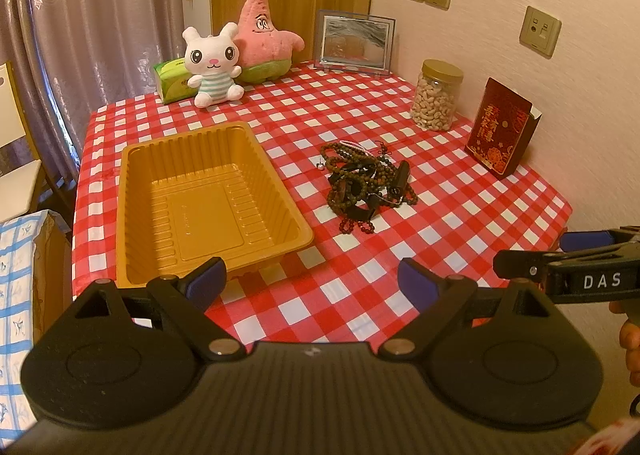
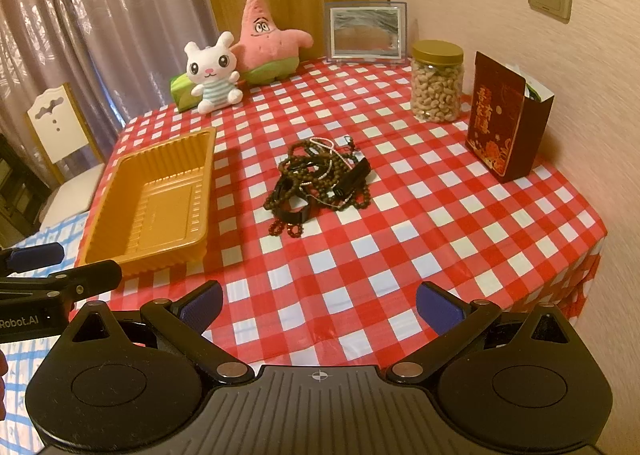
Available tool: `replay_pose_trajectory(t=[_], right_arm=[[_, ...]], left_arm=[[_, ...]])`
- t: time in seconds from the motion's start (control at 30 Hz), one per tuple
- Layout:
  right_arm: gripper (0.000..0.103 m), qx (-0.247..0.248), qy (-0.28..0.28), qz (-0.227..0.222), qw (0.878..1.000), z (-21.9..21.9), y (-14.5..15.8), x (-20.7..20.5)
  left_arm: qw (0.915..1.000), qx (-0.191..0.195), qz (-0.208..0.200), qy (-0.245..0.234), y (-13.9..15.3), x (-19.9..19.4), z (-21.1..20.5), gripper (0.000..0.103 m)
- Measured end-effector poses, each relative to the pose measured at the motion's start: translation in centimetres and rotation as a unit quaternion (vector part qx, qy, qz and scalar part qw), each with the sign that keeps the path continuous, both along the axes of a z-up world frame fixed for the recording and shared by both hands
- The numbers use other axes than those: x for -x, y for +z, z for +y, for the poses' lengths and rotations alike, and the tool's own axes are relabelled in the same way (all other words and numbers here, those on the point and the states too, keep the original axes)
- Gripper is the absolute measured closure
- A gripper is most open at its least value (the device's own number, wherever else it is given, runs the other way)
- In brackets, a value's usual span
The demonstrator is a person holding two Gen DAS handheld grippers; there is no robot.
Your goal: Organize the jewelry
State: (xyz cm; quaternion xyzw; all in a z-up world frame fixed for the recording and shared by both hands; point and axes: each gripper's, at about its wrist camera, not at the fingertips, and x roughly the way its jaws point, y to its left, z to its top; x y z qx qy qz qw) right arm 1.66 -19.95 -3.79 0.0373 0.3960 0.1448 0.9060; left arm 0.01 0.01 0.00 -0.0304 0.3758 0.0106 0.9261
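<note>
A tangled pile of dark bead bracelets and necklaces point(image 1: 366, 185) lies on the red-and-white checked tablecloth point(image 1: 360, 287); it also shows in the right wrist view point(image 2: 320, 185). An empty gold plastic tray point(image 1: 208, 199) stands to its left, also seen in the right wrist view point(image 2: 156, 199). My left gripper point(image 1: 314, 281) is open and empty, near the table's front edge, just in front of the tray. My right gripper point(image 2: 320, 307) is open and empty, at the front edge, well short of the pile. Each gripper shows at the other view's side.
At the back stand a white bunny plush point(image 1: 212, 65), a pink star plush point(image 1: 264, 35), a green tissue pack point(image 1: 172, 81) and a picture frame point(image 1: 354, 41). A jar of cashews point(image 1: 438, 95) and a red box point(image 1: 502, 127) stand by the right wall. A chair point(image 2: 60, 127) stands at left.
</note>
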Motion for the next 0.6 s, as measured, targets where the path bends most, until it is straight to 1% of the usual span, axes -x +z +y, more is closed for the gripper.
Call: replay_pose_trajectory(t=[0.6], right_arm=[[0.001, -0.001, 0.002, 0.0, 1.0, -0.2, -0.07, -0.22]], left_arm=[[1.0, 0.0, 0.0, 0.0, 0.0, 0.0, 0.0, 0.011]])
